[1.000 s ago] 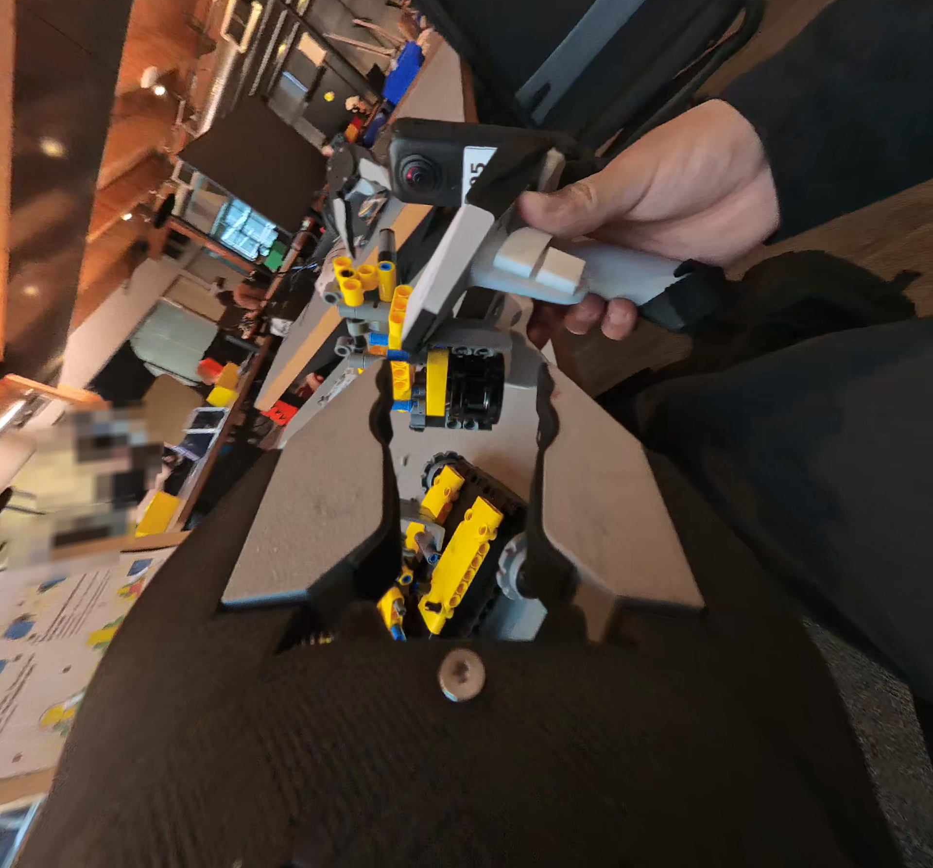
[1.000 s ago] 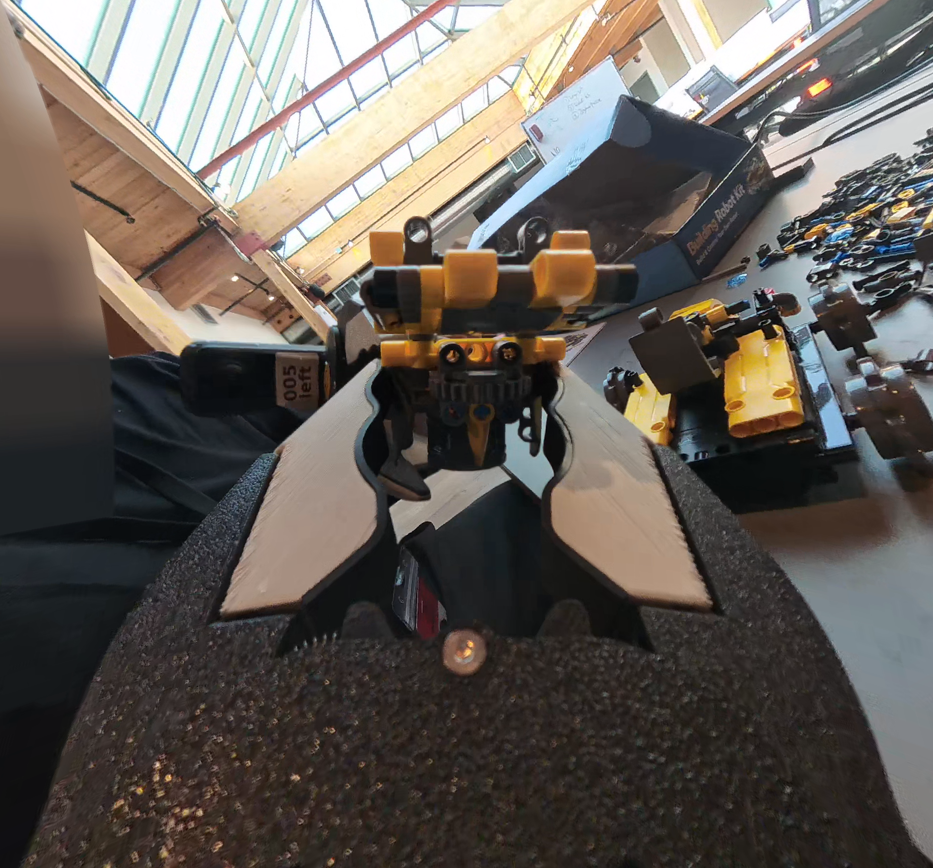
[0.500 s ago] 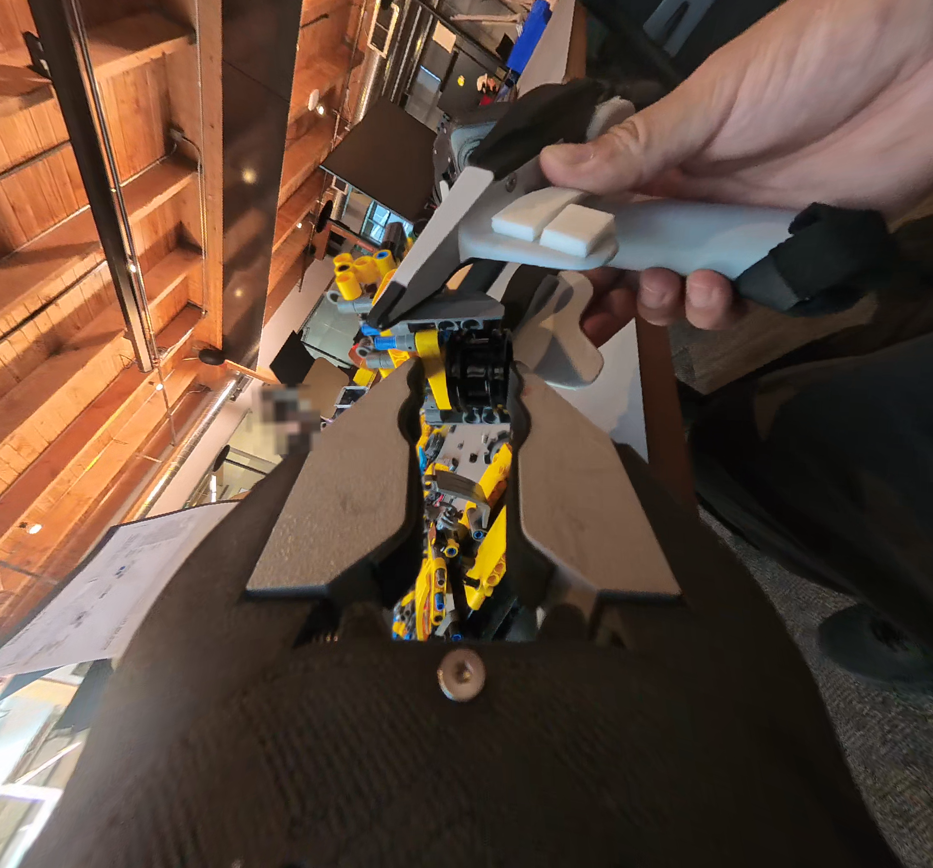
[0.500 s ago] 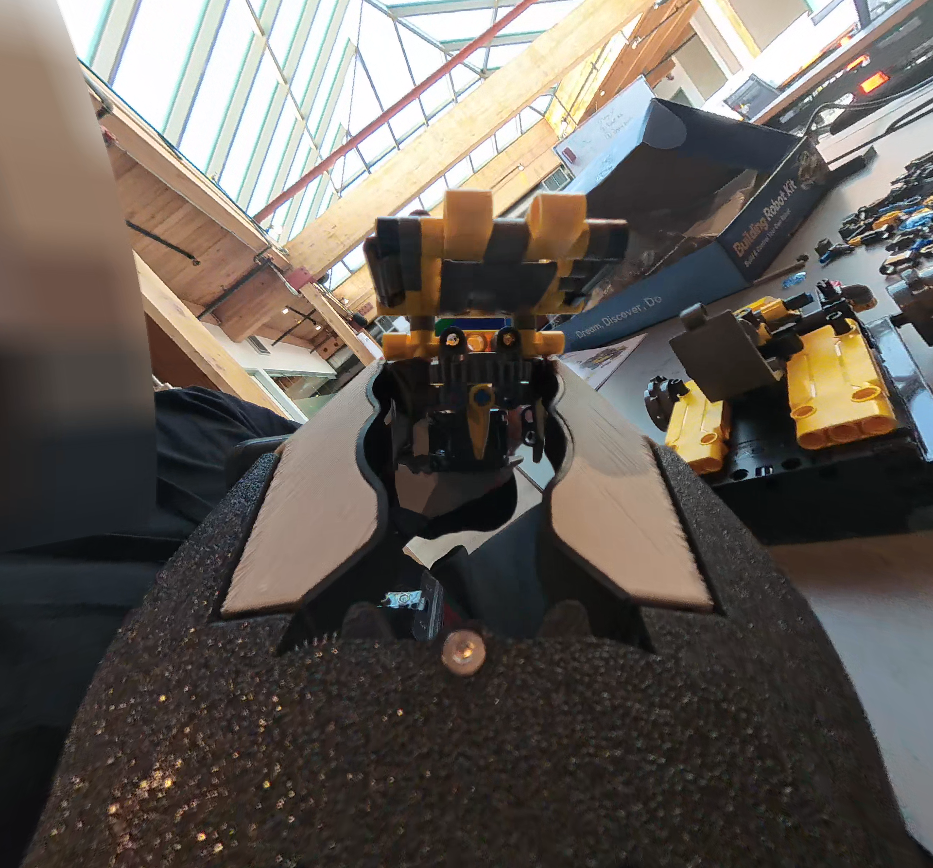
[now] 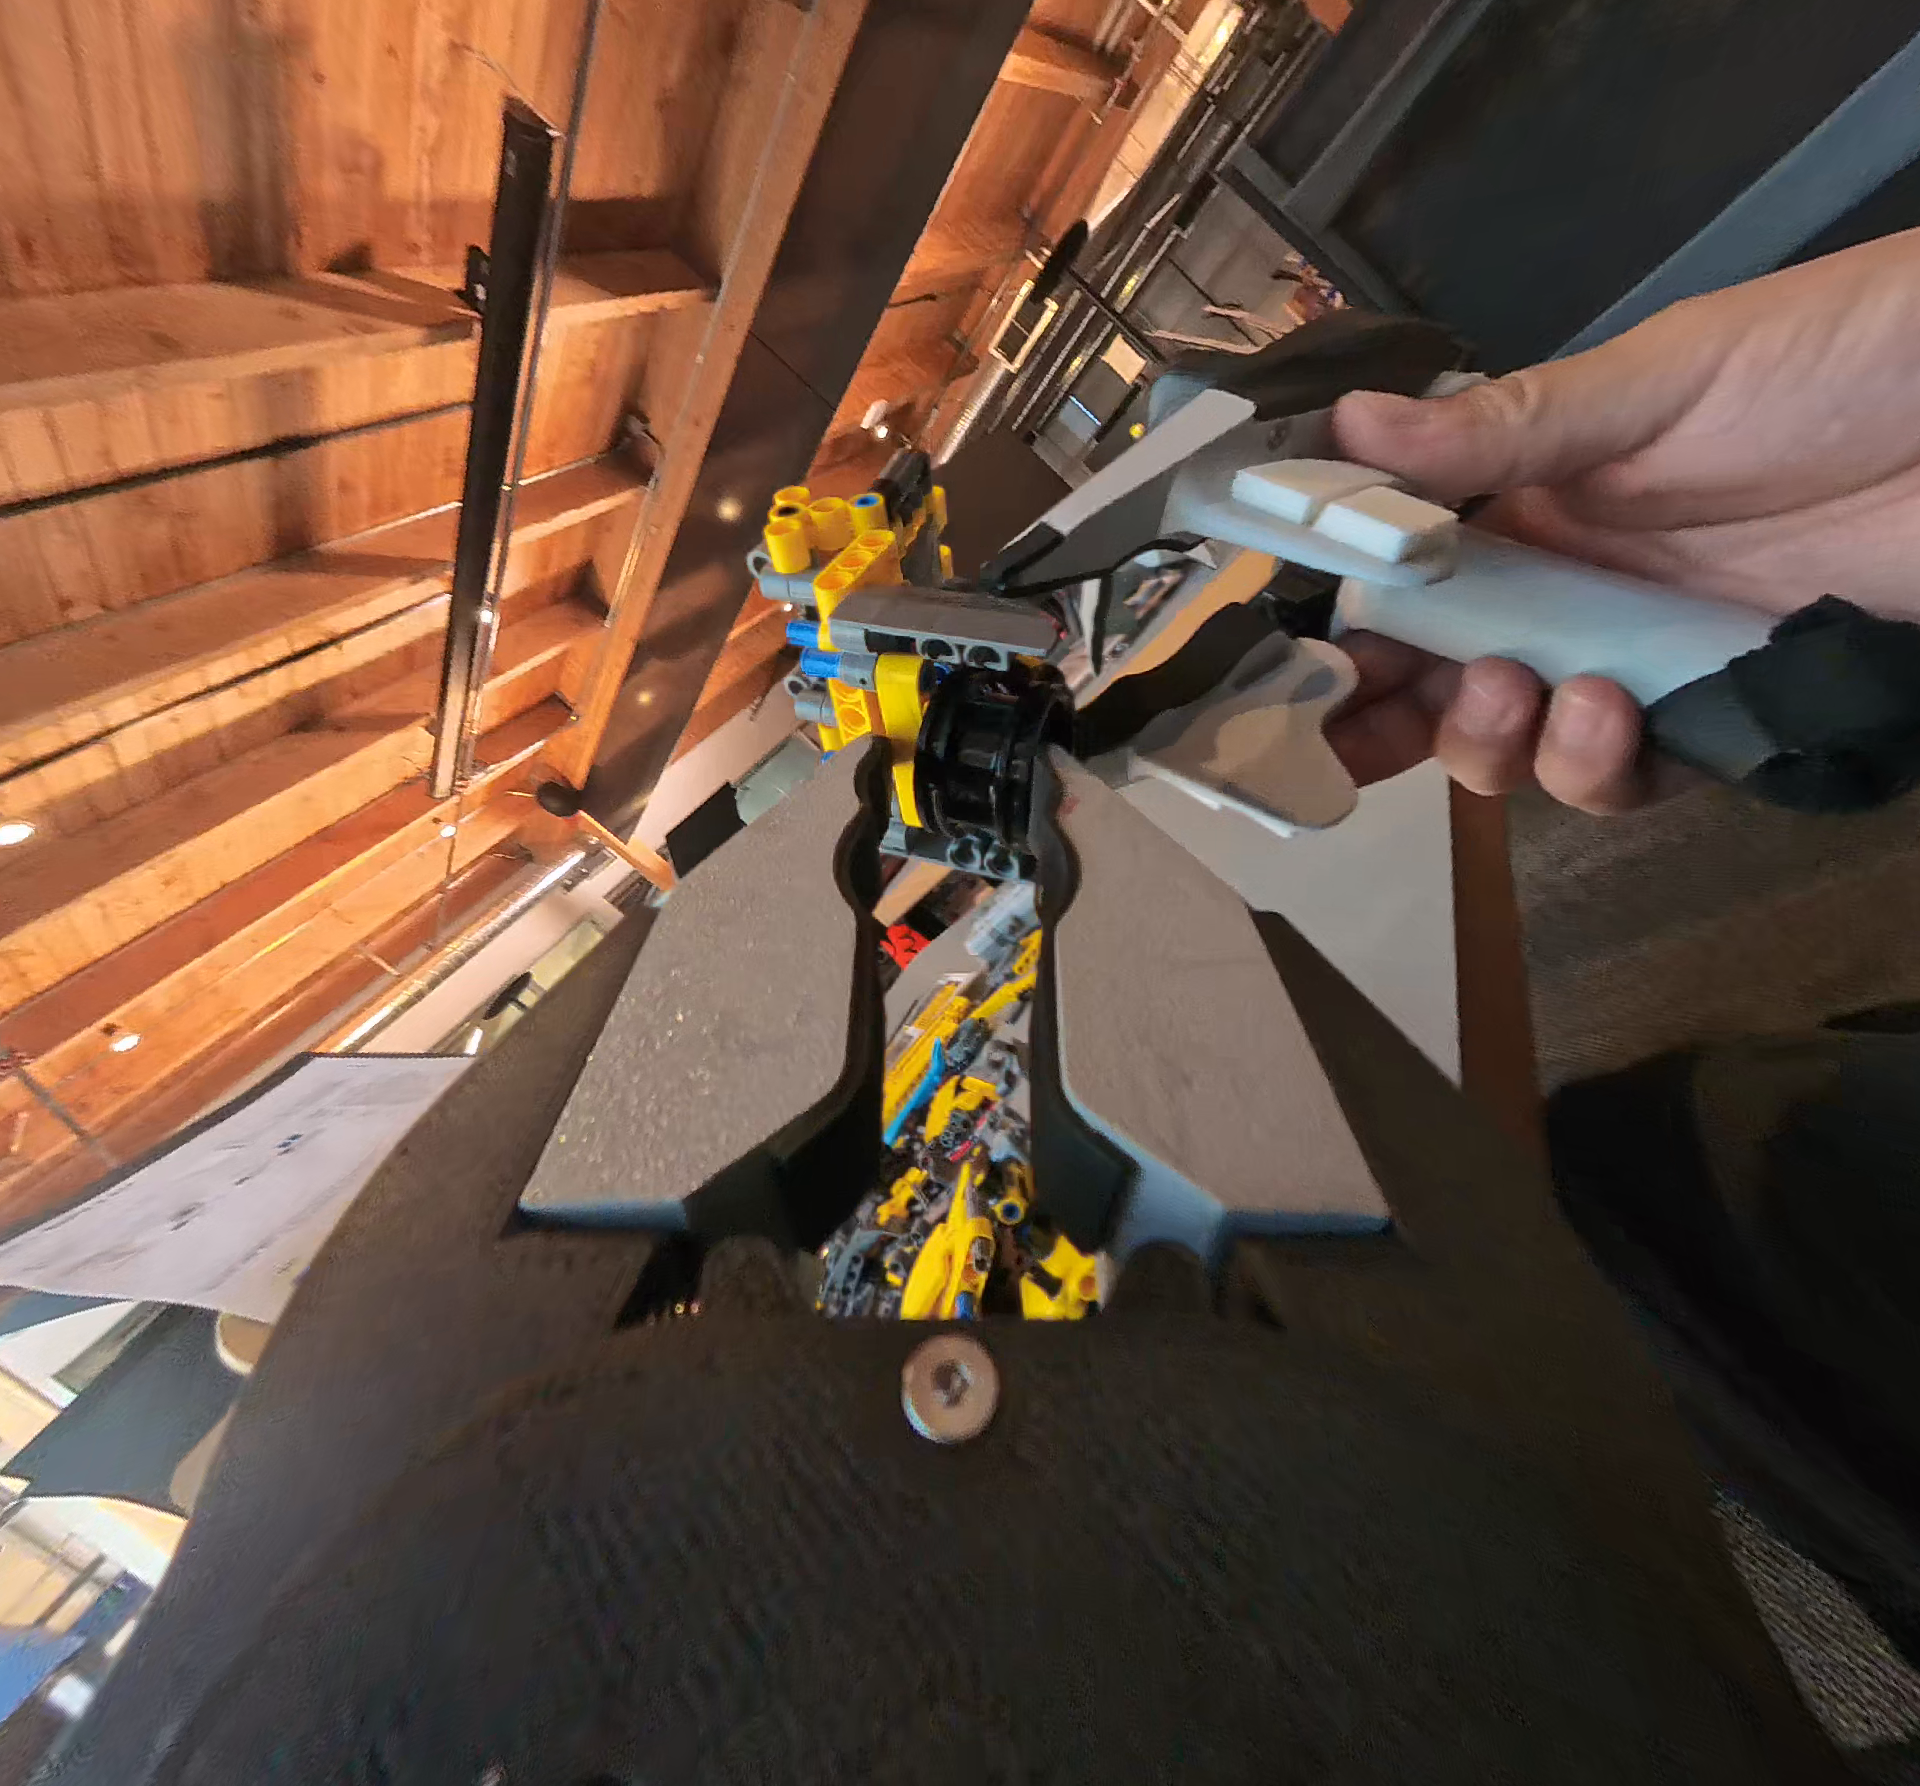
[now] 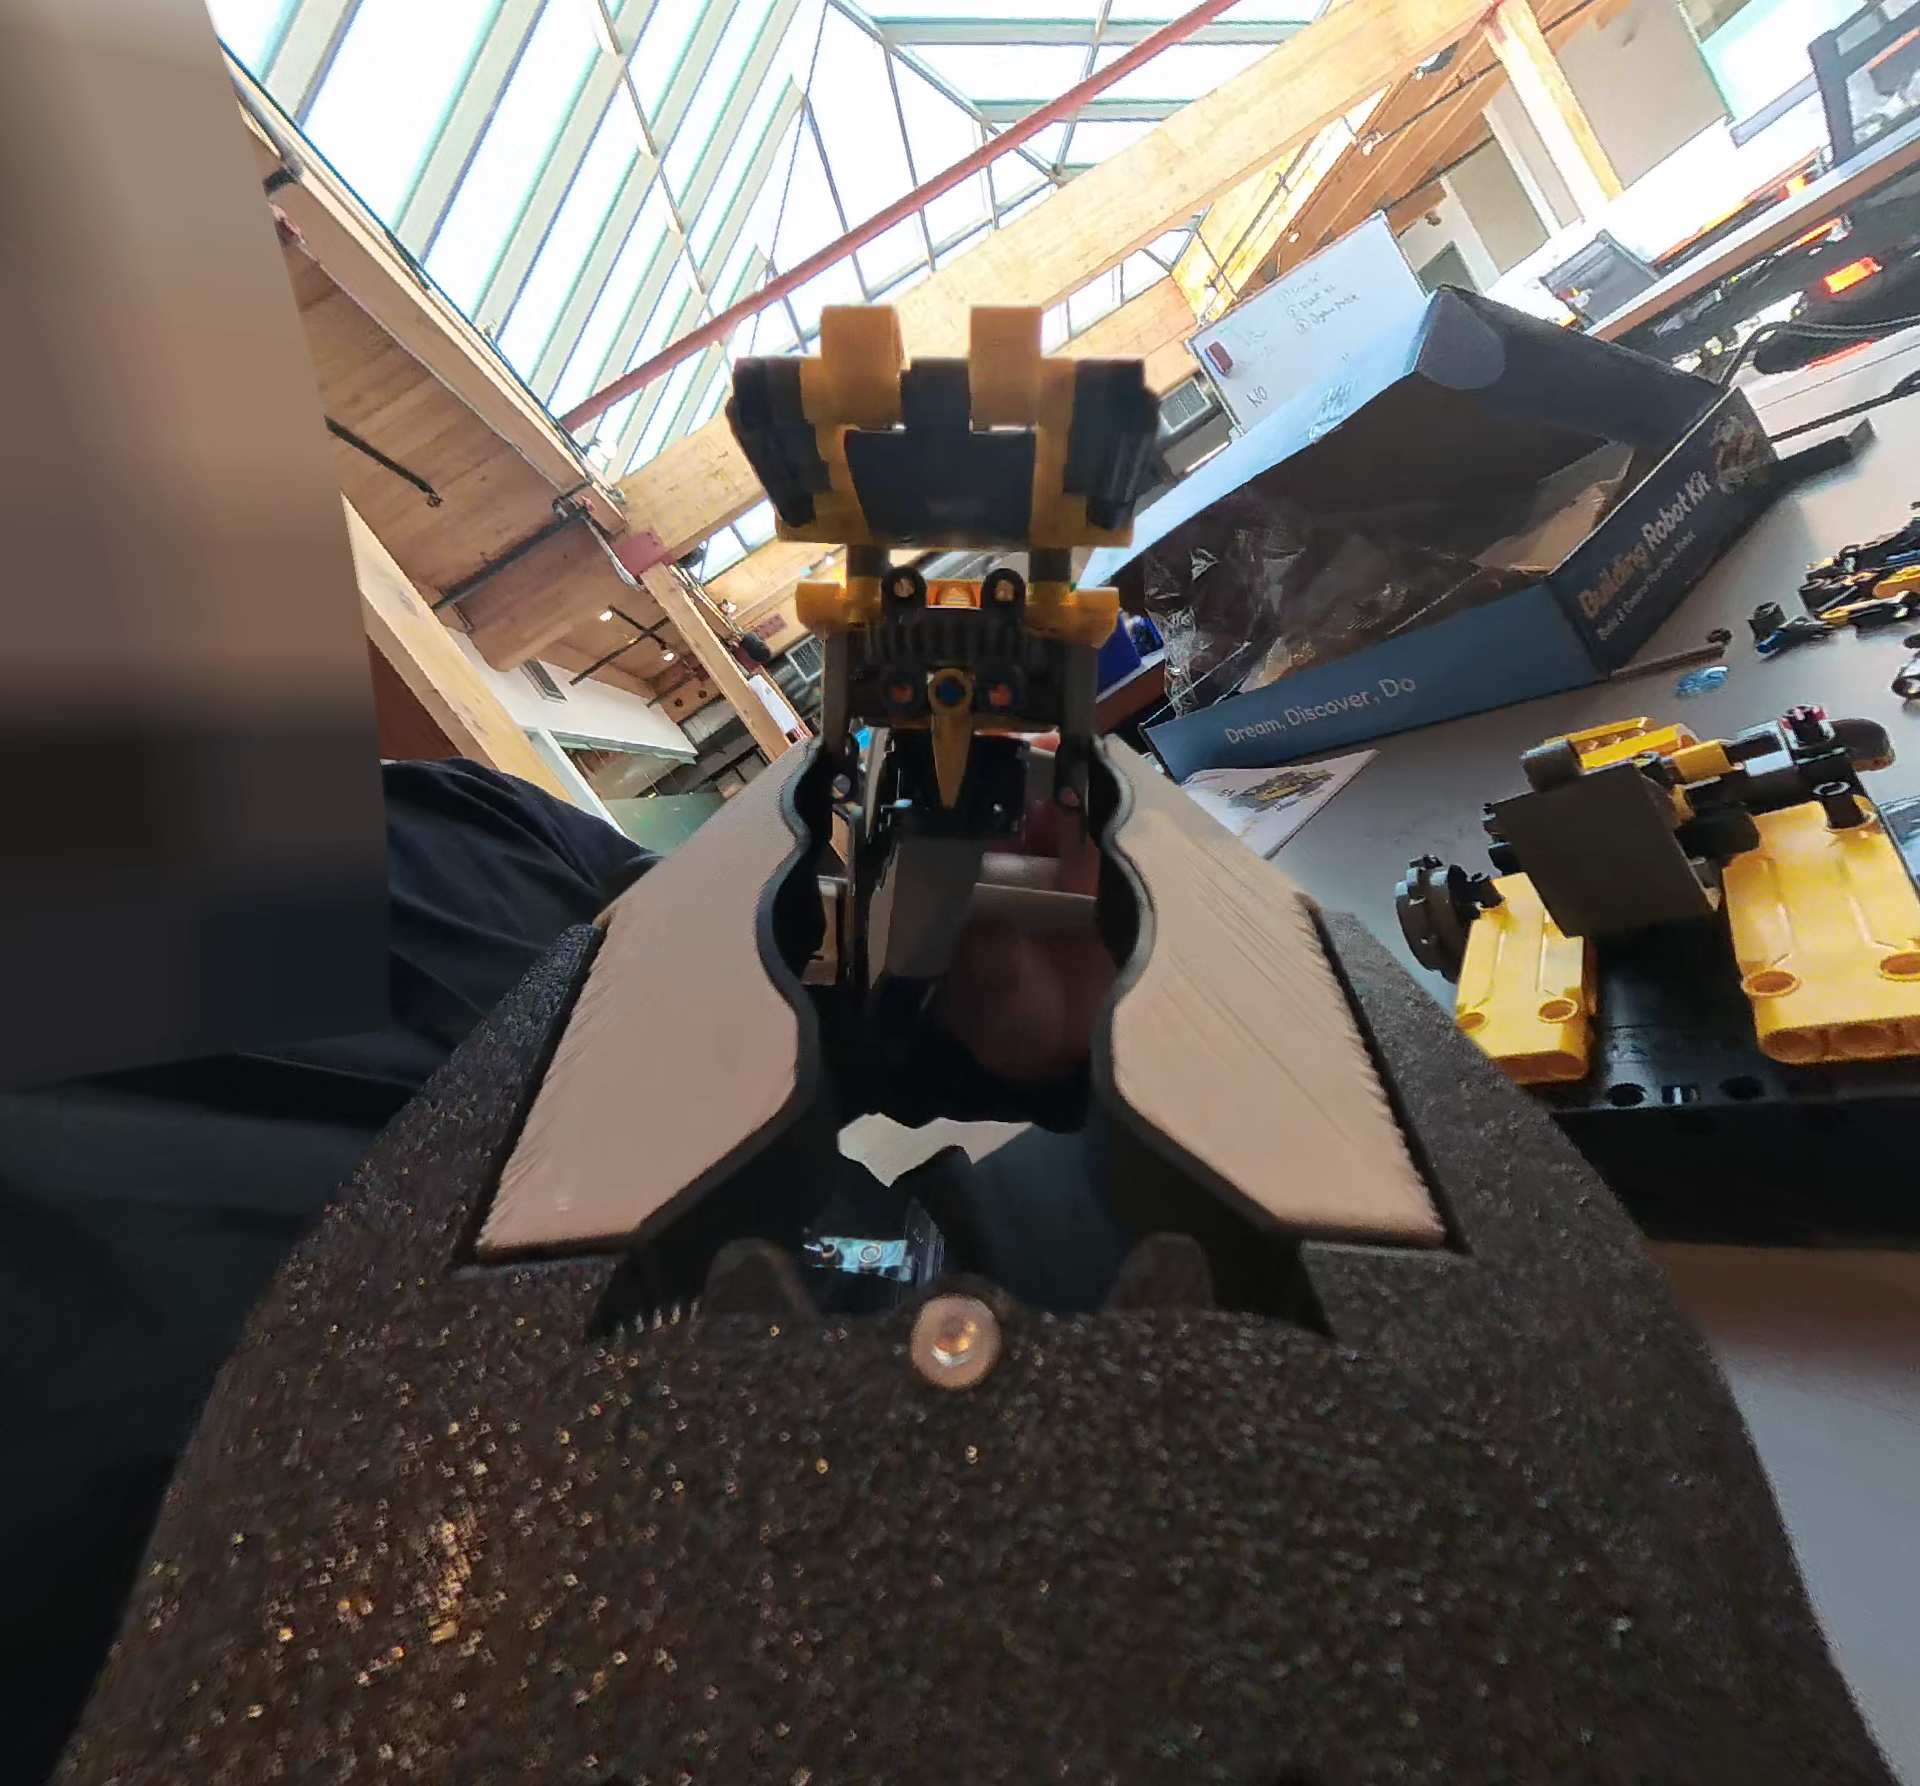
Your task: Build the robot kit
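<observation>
Gripping one brick assembly [image 5: 914,687], both grippers [image 5: 956,780] hide its middle.

A timber-roofed workshop

We see an open maker space: wooden beams [image 6: 1091,209] under a skylight [image 6: 644,53] at 12 o'clock, a whiteboard [image 6: 1309,323] and kit box [image 6: 1455,531] at 2 o'clock, loose building parts [image 6: 1860,583] on the table [image 6: 1766,1424] at 3 o'clock.
</observation>
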Available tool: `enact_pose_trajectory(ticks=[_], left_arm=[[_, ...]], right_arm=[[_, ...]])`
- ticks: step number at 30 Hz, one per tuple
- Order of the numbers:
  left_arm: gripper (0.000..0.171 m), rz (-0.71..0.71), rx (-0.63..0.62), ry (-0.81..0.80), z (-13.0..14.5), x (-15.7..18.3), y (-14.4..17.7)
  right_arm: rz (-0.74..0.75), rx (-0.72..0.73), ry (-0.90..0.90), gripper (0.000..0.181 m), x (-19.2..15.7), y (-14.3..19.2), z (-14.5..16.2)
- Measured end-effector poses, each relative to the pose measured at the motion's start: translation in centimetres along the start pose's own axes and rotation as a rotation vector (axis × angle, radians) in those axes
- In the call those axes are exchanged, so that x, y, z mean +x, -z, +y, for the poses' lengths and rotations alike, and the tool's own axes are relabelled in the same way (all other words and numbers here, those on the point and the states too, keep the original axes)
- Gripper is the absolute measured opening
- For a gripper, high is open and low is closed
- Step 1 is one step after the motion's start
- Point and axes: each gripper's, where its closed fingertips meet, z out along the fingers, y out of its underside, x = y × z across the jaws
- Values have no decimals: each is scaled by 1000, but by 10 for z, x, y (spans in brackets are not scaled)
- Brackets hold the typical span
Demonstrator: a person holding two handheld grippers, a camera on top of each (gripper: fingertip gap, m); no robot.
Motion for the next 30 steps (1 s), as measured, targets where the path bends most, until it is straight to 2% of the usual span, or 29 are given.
enact_pose_trajectory(ticks=[7, 10, 18, 25, 30], left_arm=[[23, -25, 20, 24, -5, 1, -1], [23, -47, 15, 45, -7, 2, -2], [23, -115, -17, 121, -4, -1, -8], [23, -133, 12, 92, -7, 1, -9], [22, -170, -10, 119, -6, -2, -15]], right_arm=[[-1, 23, -7, 61, -8, -12, -1], [16, 30, 8, 56, -7, -14, 0], [70, 117, -35, 57, -2, -17, -9], [74, 122, -100, 59, -4, -14, -9], [79, 125, -105, 63, -2, -16, -8]])
